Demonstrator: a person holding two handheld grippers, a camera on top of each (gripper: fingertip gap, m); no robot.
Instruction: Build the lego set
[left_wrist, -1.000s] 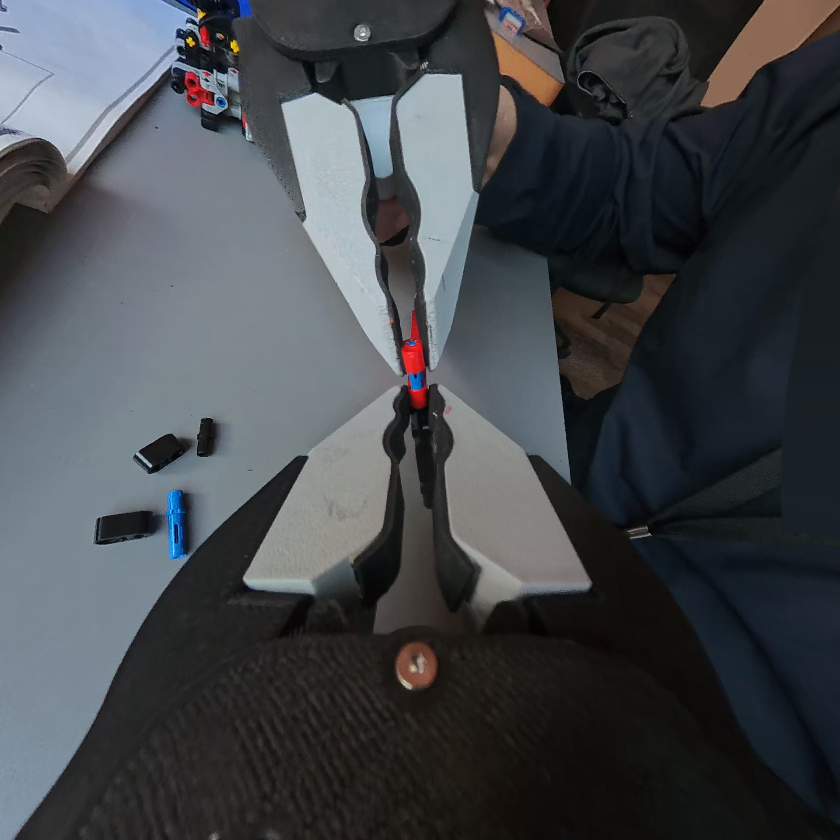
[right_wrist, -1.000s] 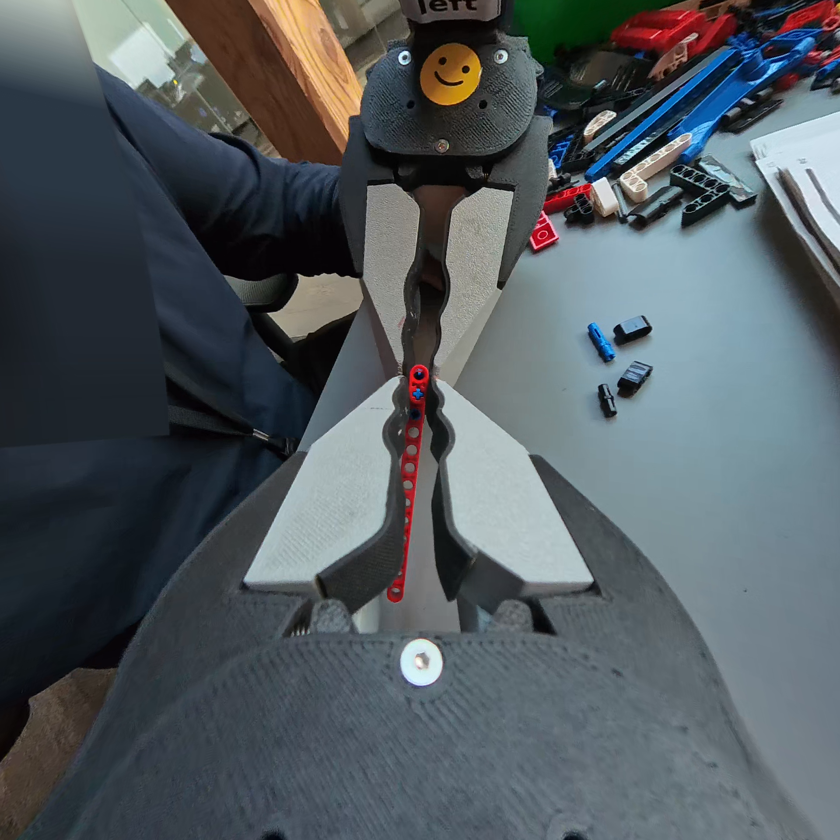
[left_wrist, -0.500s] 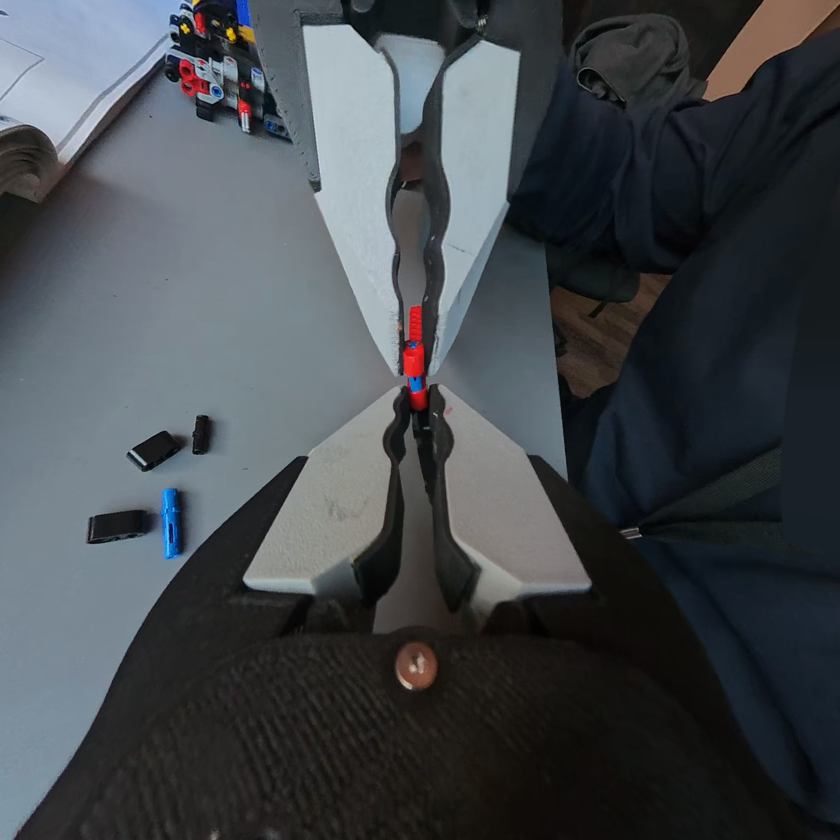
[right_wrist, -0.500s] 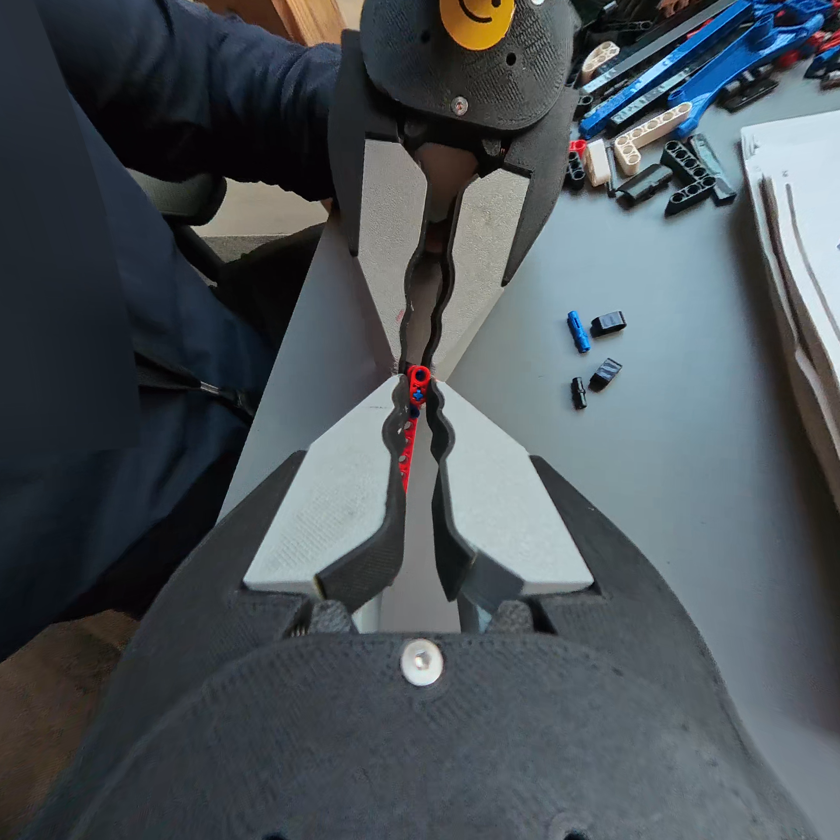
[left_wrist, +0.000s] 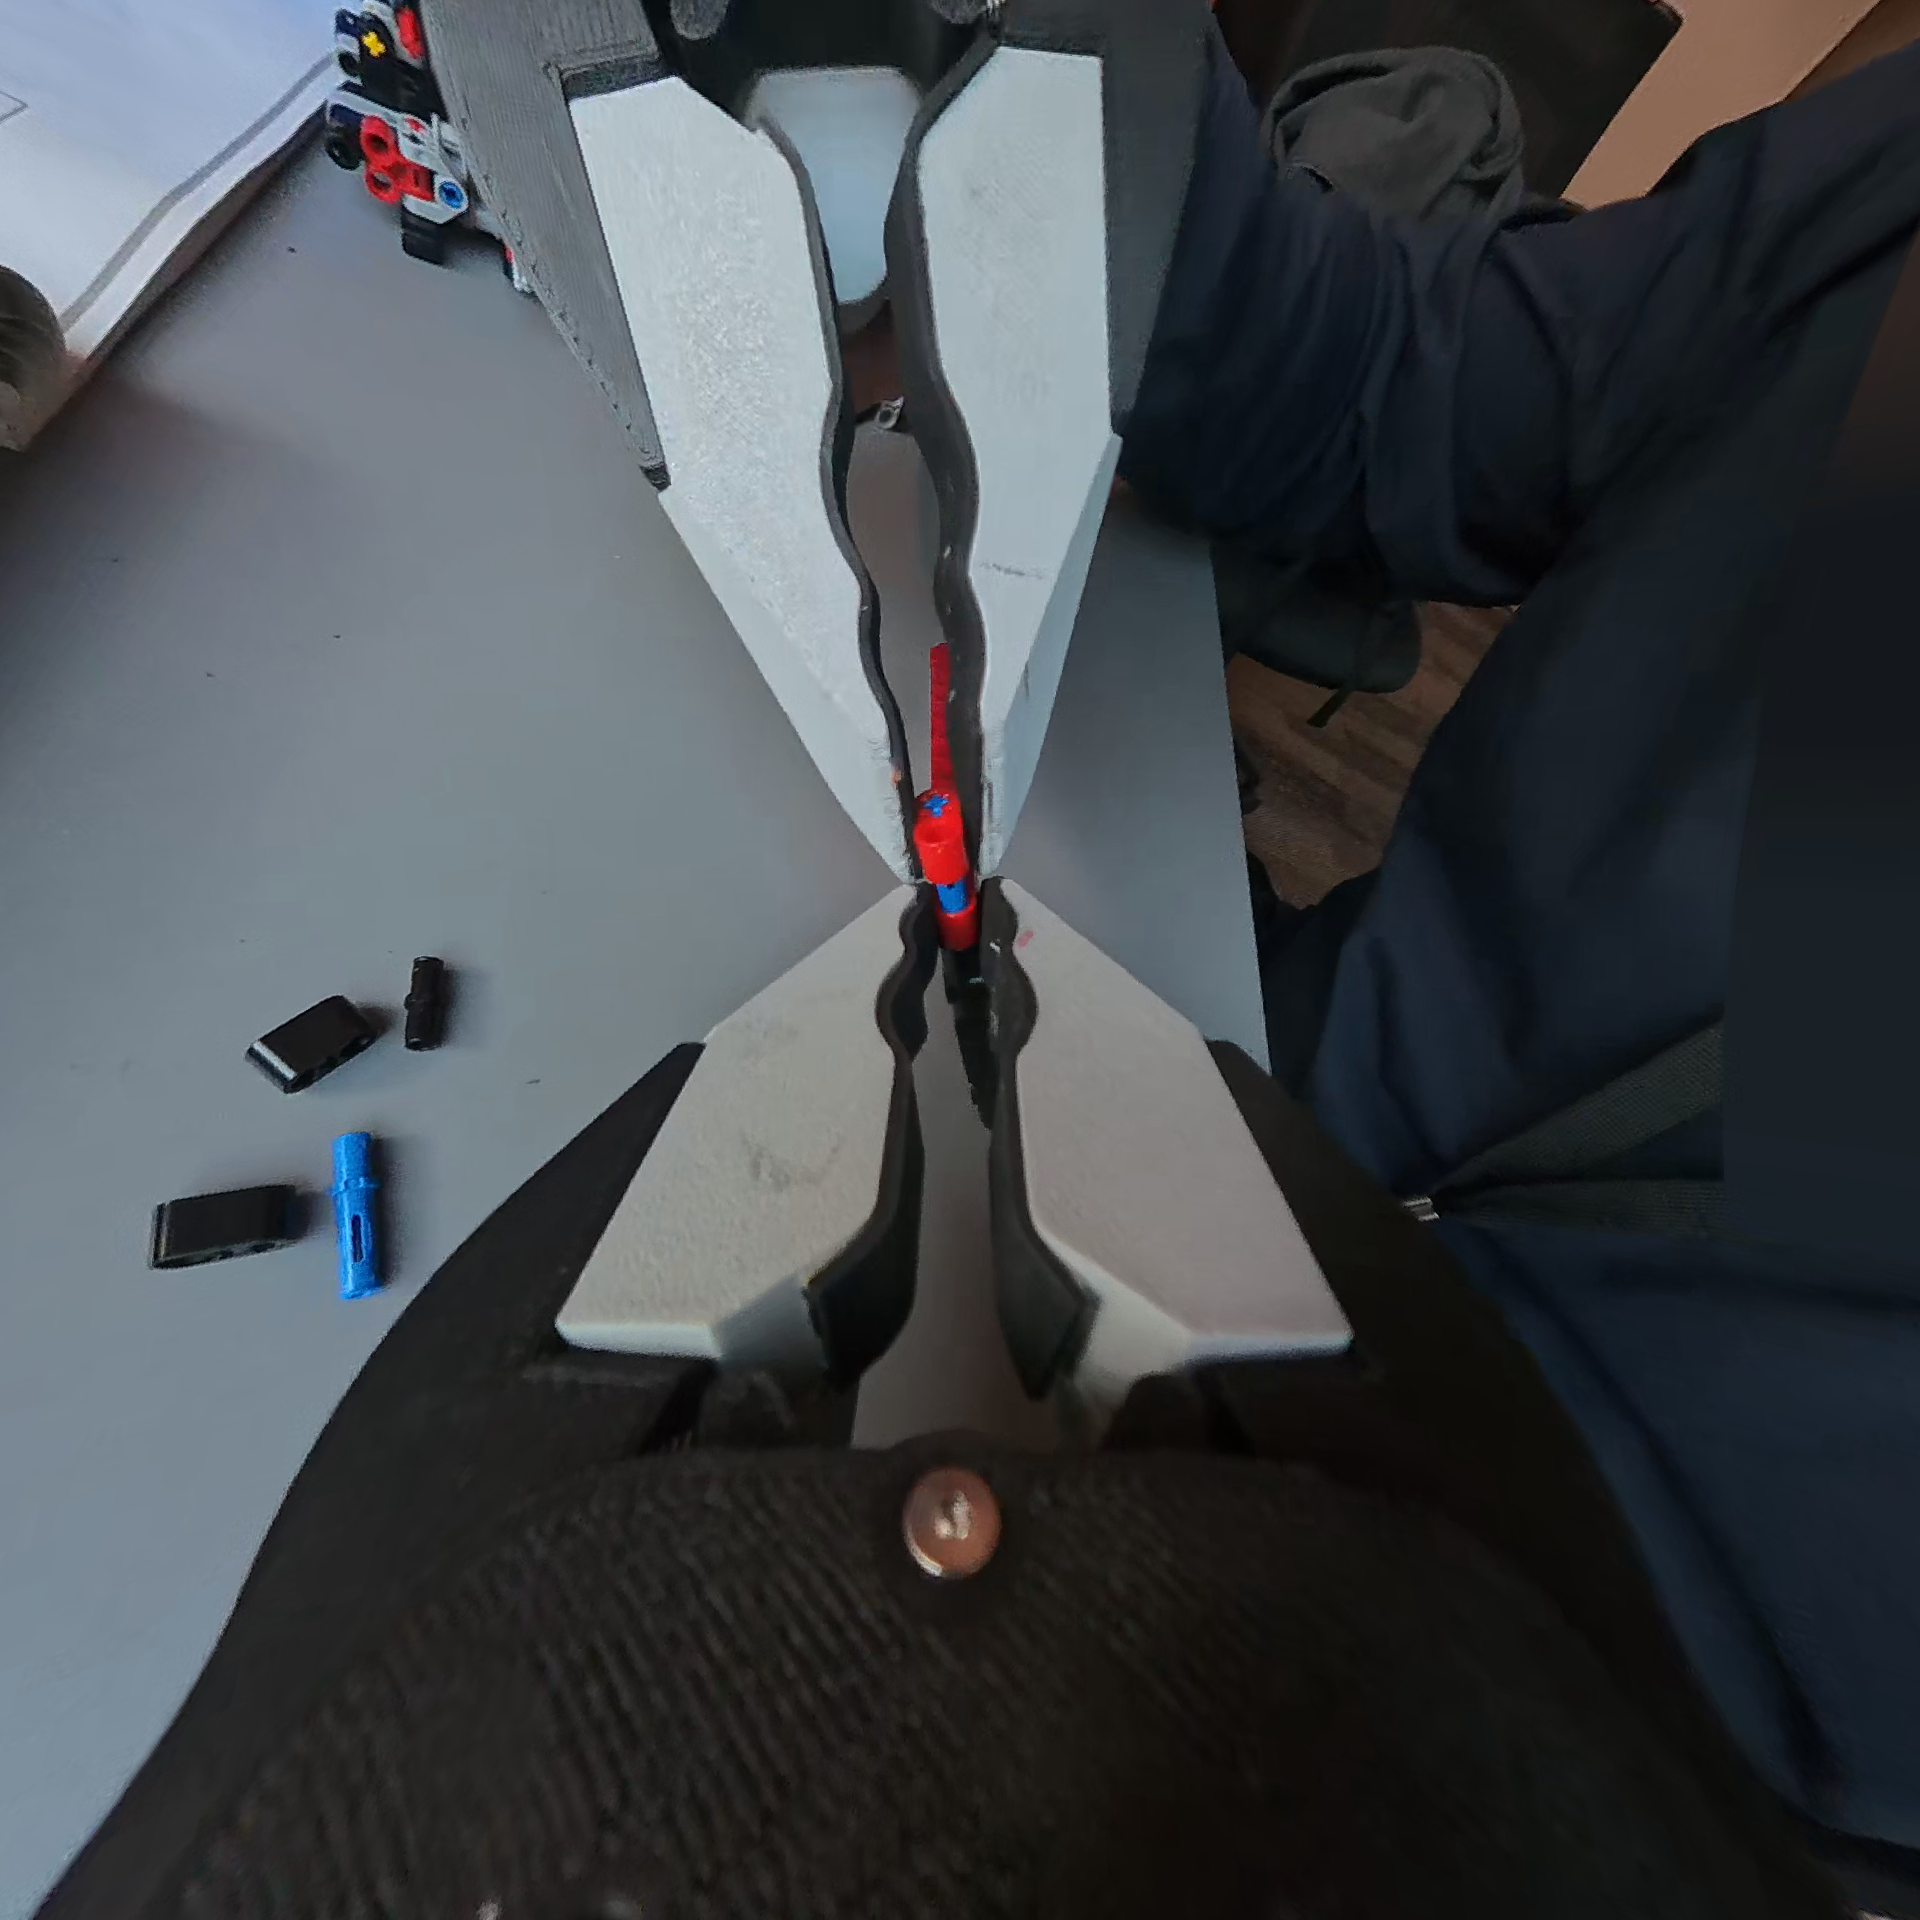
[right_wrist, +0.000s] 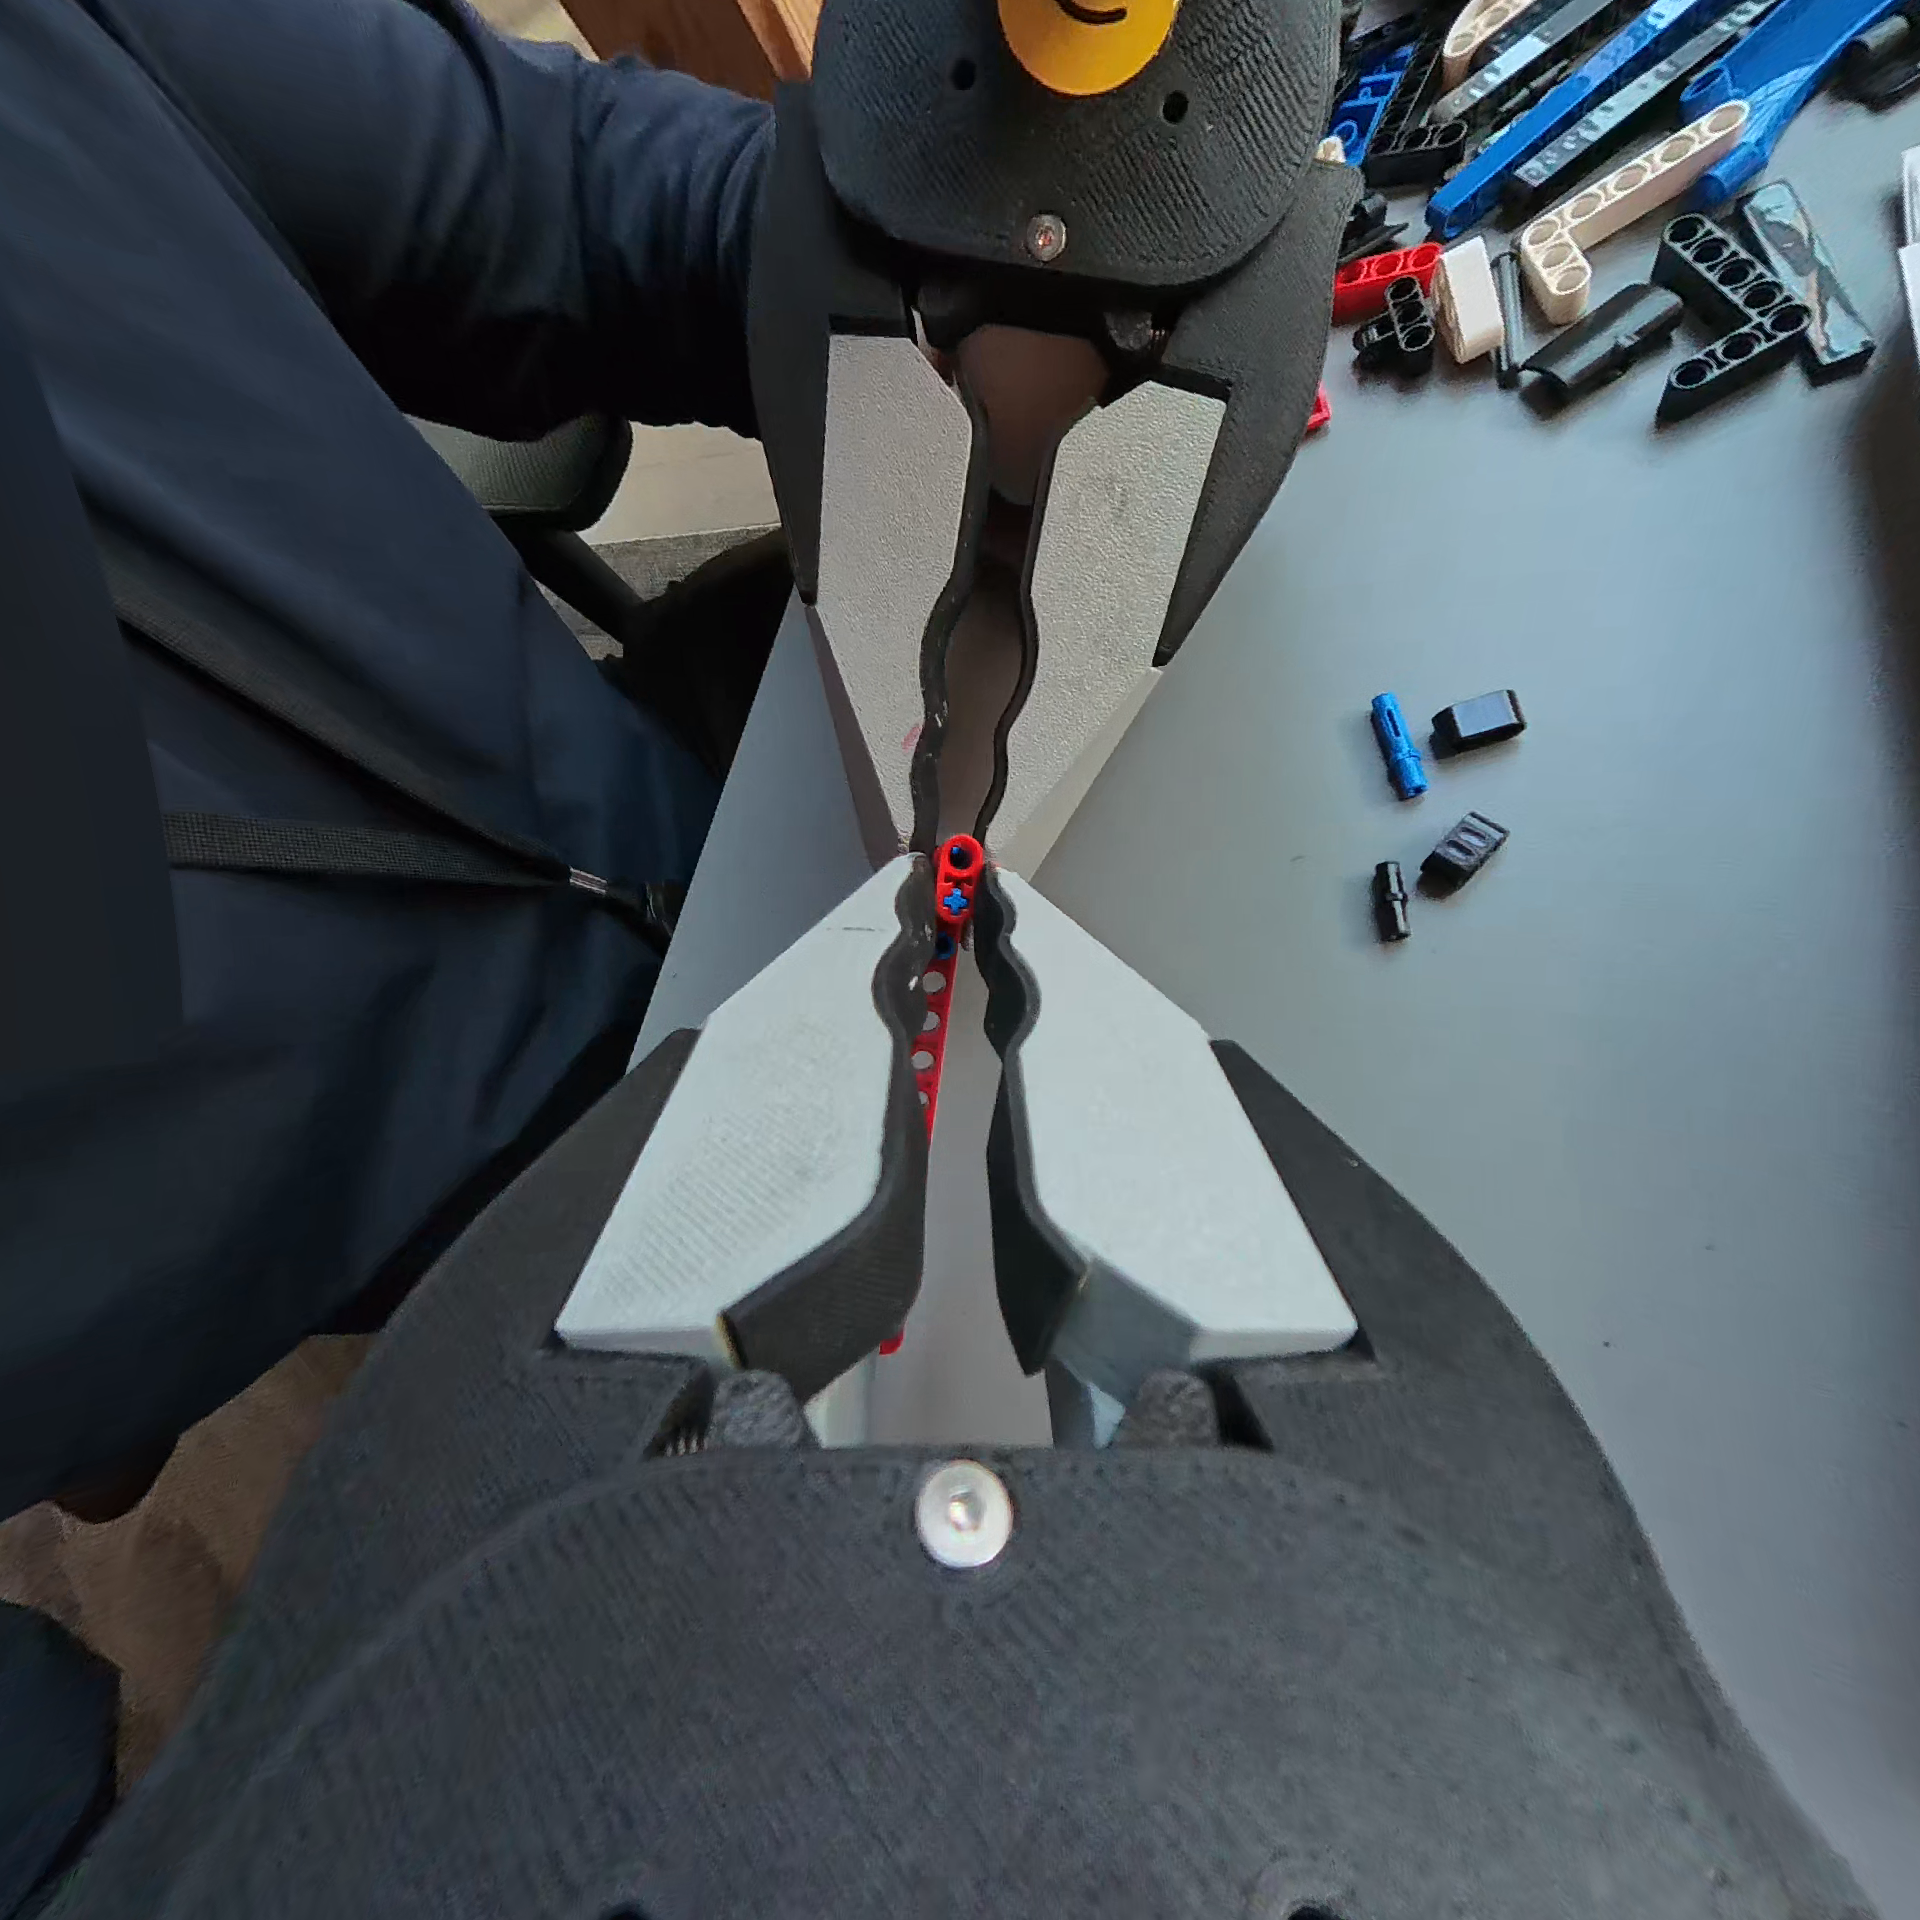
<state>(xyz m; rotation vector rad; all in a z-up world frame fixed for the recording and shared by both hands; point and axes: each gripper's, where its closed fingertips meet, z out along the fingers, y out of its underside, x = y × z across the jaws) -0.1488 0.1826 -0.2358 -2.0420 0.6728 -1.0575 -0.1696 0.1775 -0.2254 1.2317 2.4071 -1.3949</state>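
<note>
Both claws are nose to nose right at the table (right_wrist: 1558, 1039) edge, tips nearly touching. Right claw (right_wrist: 951, 914) is clamped on a thin red holed beam (right_wrist: 935, 1023) that runs back between its pads, w/ a small red connector (right_wrist: 958, 878) and blue pin bits at the front end. Left claw (left_wrist: 951, 914) is pinched on the other side of that same red connector (left_wrist: 943, 852), pads tight on it. Off to the side, well apart from the tips: a blue pin (right_wrist: 1397, 746), two black short pieces (right_wrist: 1475, 719) (right_wrist: 1463, 847) and a black pin (right_wrist: 1390, 900), loose on the grey top. Farther back there's a pile of blue, black, tan beams (right_wrist: 1621, 187) plus a paper booklet (left_wrist: 125, 156). Person's dark sleeve (left_wrist: 1403, 364) and lap sit just past the edge, so not much room that way; the table is open btw the claws and the loose bits.
</note>
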